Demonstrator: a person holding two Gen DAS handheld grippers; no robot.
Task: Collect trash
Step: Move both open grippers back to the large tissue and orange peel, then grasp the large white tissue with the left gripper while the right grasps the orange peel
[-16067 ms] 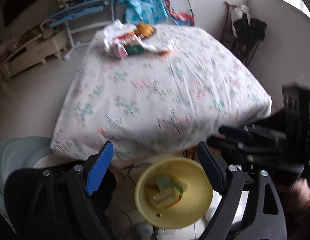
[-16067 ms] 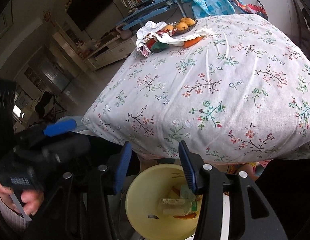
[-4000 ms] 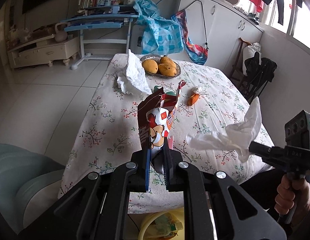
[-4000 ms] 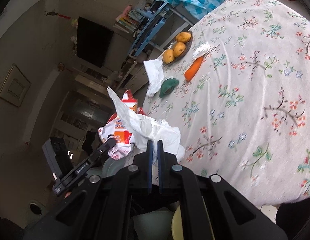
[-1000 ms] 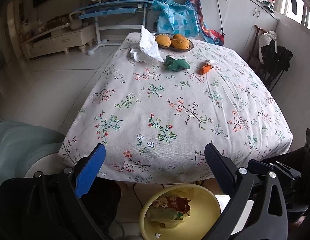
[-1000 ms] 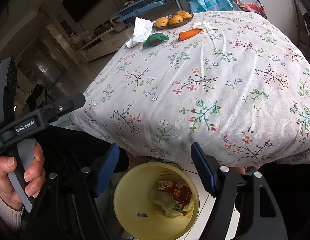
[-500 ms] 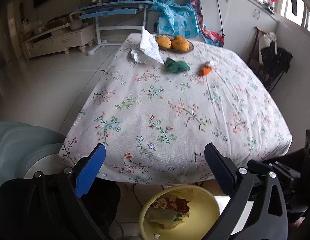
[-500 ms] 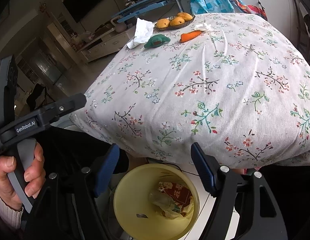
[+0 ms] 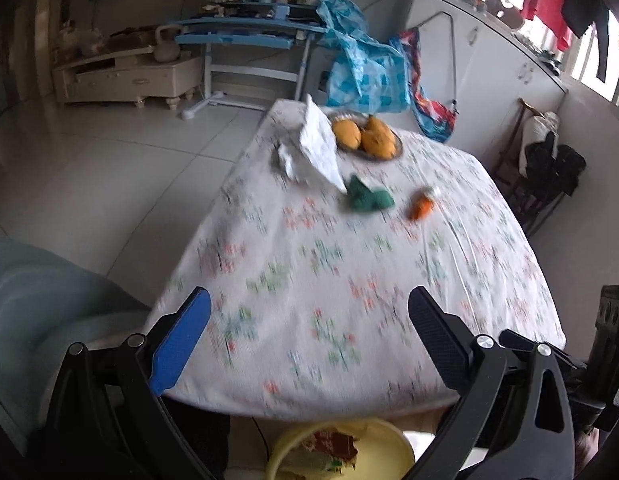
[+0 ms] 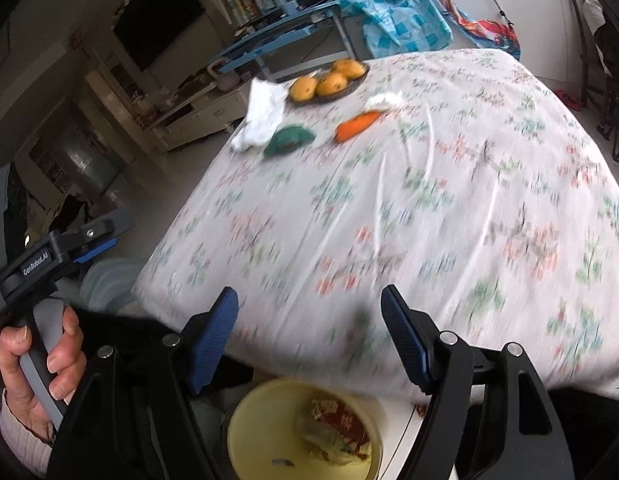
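Both grippers were spread wide and held nothing: the left gripper and the right gripper. Just below them stood the yellow bin with wrappers inside. Far across the flowered table lay a white tissue, a green wrapper and an orange wrapper

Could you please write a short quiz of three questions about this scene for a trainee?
1. True or false: the right gripper holds a wrapper.
2. Which lies nearer the fruit plate: A the white tissue, or B the yellow bin?
3. What colour is the crumpled item beside the tissue?

Key: 1 false, both grippers are open and empty. 2 A. 3 green.
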